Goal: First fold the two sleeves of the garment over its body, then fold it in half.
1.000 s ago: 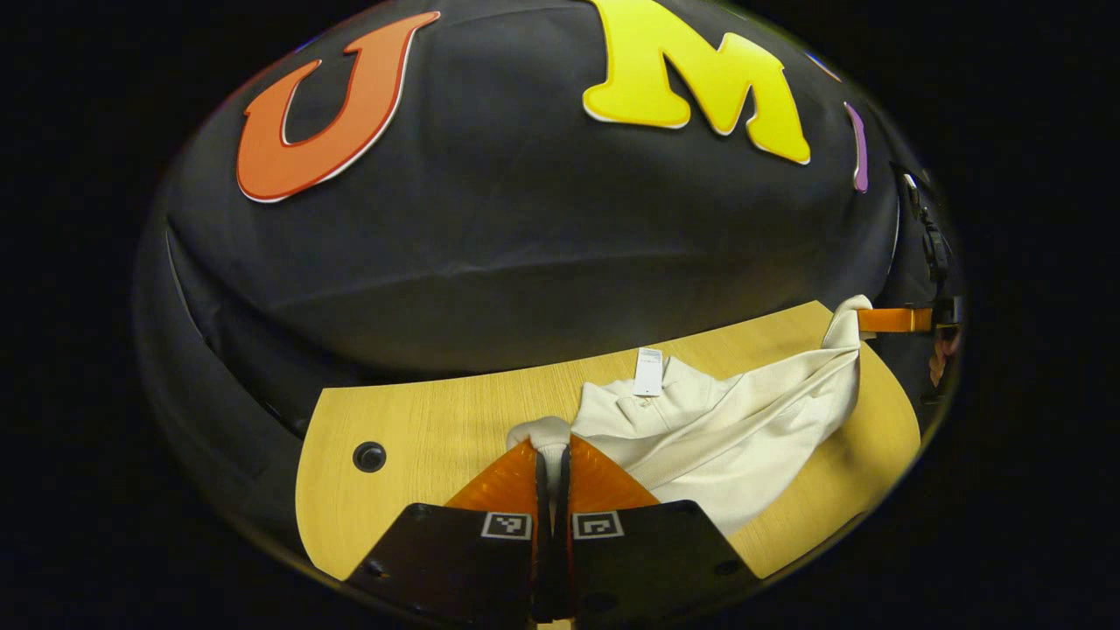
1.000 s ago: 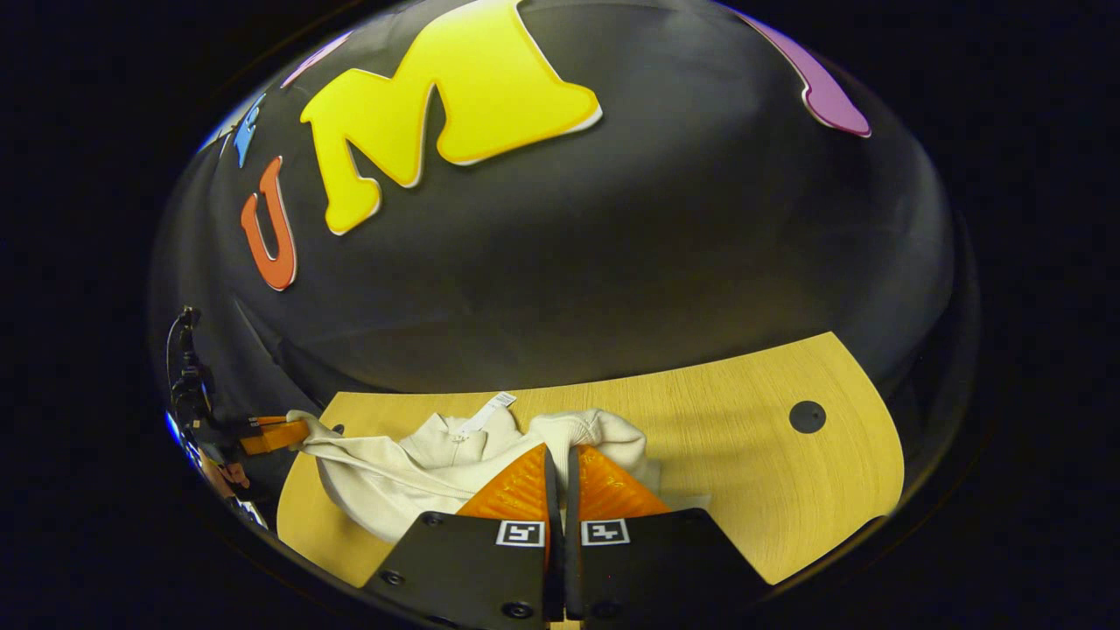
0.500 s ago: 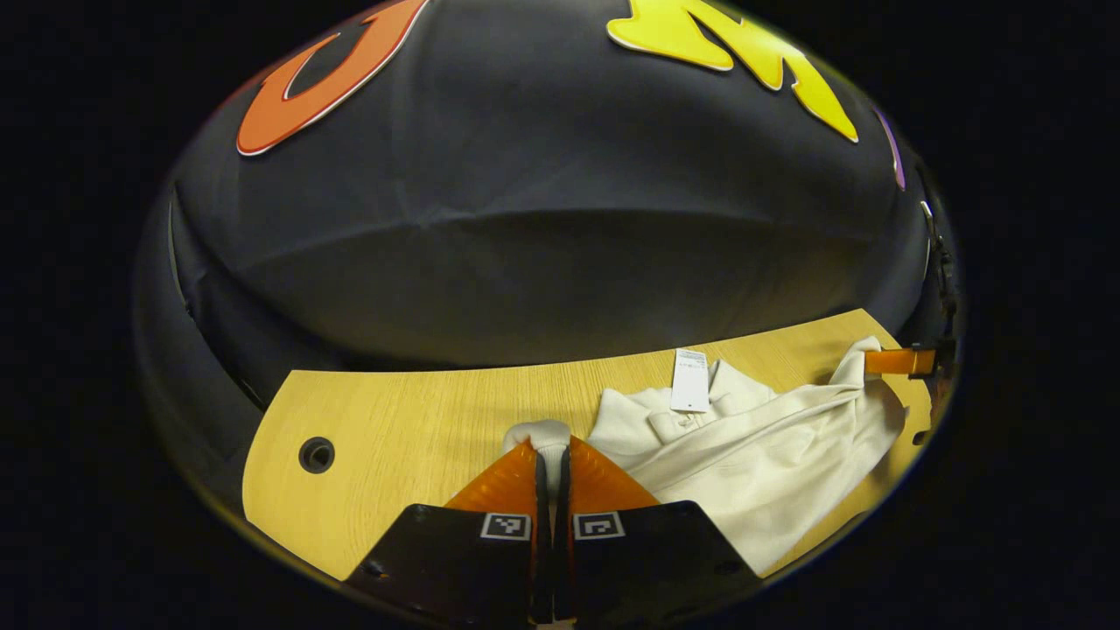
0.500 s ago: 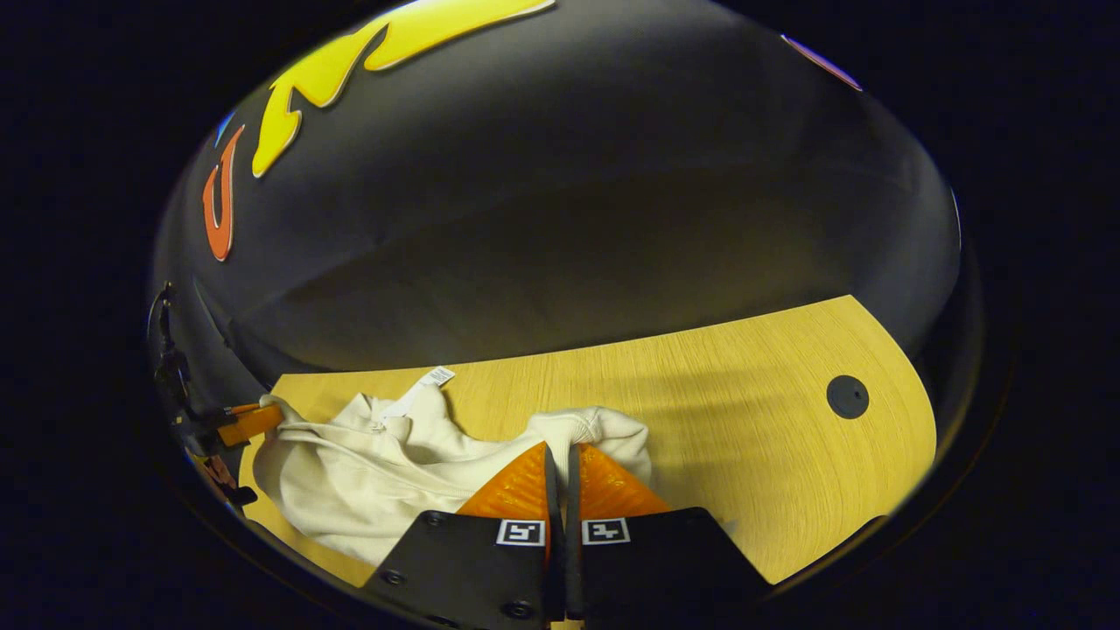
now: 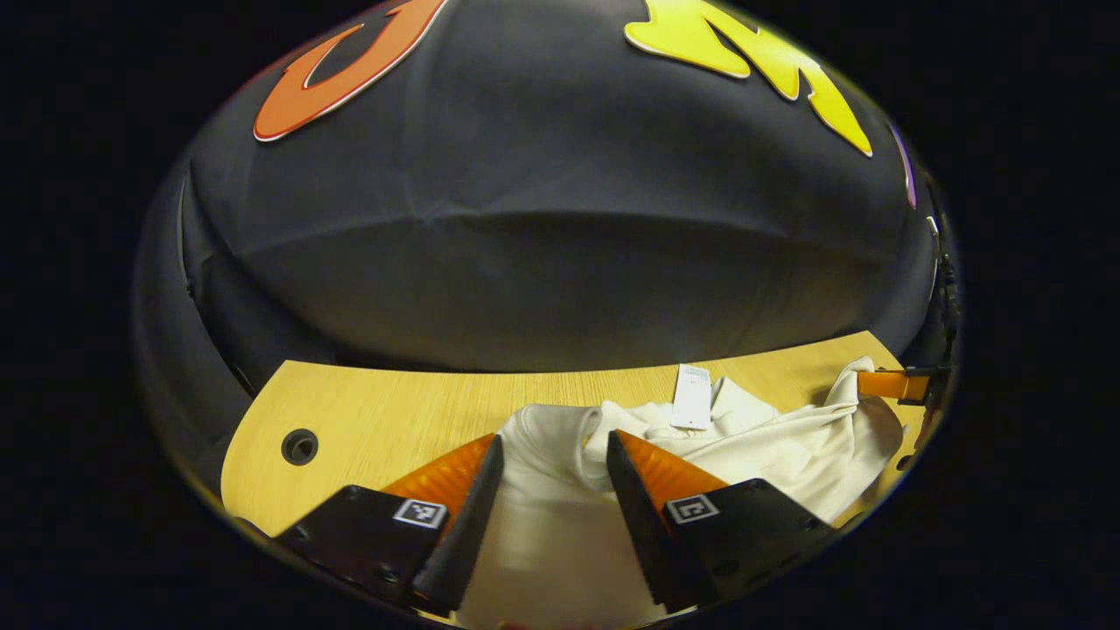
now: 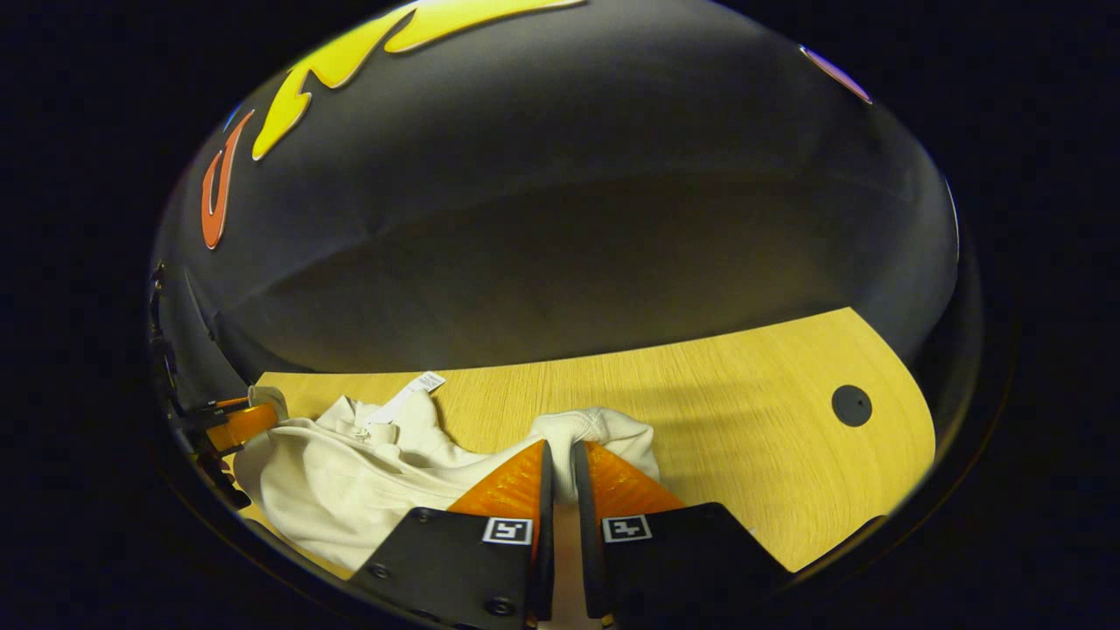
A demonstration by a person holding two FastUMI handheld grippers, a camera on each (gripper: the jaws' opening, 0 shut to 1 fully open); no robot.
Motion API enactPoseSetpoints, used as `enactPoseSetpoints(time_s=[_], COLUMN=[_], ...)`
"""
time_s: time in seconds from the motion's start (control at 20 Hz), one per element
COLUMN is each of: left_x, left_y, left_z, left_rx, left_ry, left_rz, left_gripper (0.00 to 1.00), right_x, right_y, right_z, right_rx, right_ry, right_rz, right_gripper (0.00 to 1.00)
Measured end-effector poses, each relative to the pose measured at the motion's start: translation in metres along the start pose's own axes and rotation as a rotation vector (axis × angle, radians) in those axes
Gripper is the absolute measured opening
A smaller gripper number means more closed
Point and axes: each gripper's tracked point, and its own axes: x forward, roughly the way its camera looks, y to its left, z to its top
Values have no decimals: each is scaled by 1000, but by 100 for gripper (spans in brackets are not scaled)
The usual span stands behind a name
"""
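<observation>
Both grippers over garment, right seemingly pinching

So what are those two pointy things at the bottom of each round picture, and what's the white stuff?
Those are the two fingers of a grabbing tool. A person holds one tool in each hand, and a small camera rides on each, looking forward along its fingers. So one picture comes from the left tool, the other from the right tool.

The white stuff is a garment, a light top lying rumpled on a wooden table. A small tag sticks up at its collar.

The left tool's fingers are spread open with cloth lying between them. The right tool's fingers are pinched on a bunched white sleeve.
</observation>
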Motion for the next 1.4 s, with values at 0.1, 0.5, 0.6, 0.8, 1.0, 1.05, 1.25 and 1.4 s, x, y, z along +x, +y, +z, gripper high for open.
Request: enactPoseSetpoints(time_s=[0.1,0.5,0.6,0.8,1.0,1.05,1.25,1.4], left_x=[-12,-116,-156,-251,-334,-353,-413,-443], left_y=[4,25,27,12,-20,-24,-41,-52], left_z=[19,62,84,143,169,172,166,150], left_rx=[-23,-157,-110,-35,-19,-21,-19,-14], left_ry=[-56,-146,-203,-344,-428,-457,-534,-562], left_rz=[10,60,85,121,115,115,110,111], left_gripper=[96,100,99,98,98,98,98,97], right_x=[-14,-122,-166,-270,-362,-381,-429,-454], right_y=[0,13,25,56,82,87,87,80], right_z=[18,60,77,117,131,126,105,90], right_rx=[-8,-66,-101,-173,-214,-220,-195,-166], right_ry=[-57,-203,-258,-430,-556,-572,-587,-602], right_rz=[-11,-35,-24,-2,24,37,32,10], right_gripper=[32,77,80,86,89,90,93,93])
